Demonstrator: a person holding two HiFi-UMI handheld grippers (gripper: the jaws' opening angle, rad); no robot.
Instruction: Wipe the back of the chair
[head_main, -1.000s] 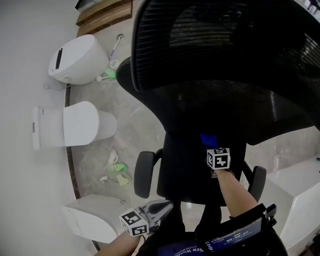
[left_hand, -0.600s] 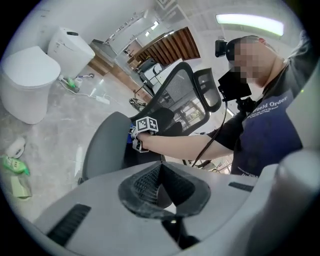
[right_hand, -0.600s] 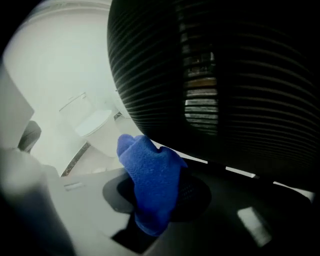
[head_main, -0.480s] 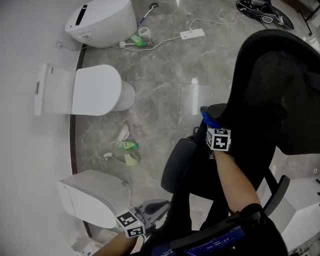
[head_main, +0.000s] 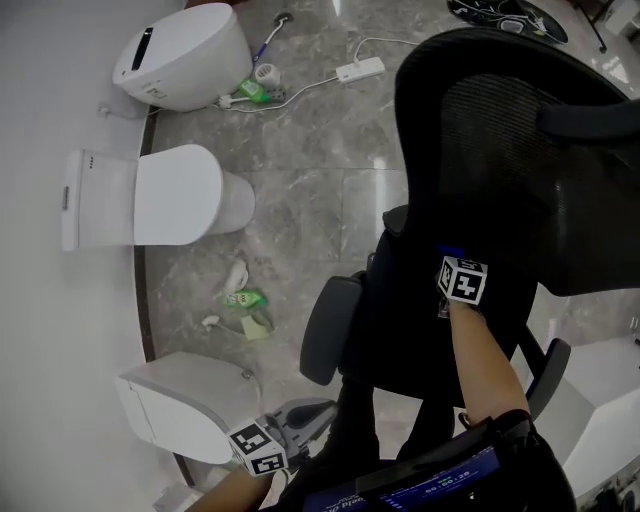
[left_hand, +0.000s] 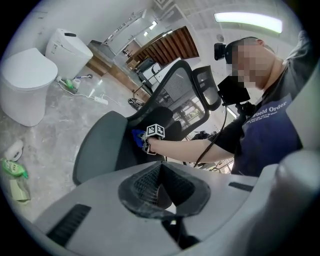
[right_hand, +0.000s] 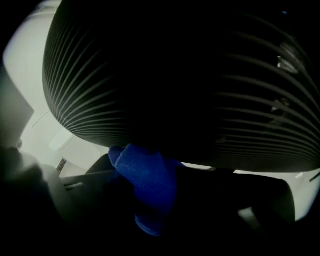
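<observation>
**Blue cloth at the lower back of the chair**

My right claw (head_main: 447, 262) is clamped on a blue cloth (right_hand: 145, 185). In the right gripper view the cloth bulges out from between the jaws, and its top edge sits right up against the dark, ribbed mesh of the chair back (right_hand: 175, 75). From the head view, I am reaching that claw to the lower part of the black chair (head_main: 520, 150), below the wide mesh panel, with only a sliver of blue showing past the marker cube.

My left claw (head_main: 322, 412) hangs low near my body, well apart from the chair back. Its jaws are pressed together with nothing between them.

The chair's grey armrest (head_main: 322, 330) juts out to my left. Beyond it, on the grey marble floor (head_main: 320, 210), a white toilet (head_main: 180, 195) stands against the wall.
</observation>
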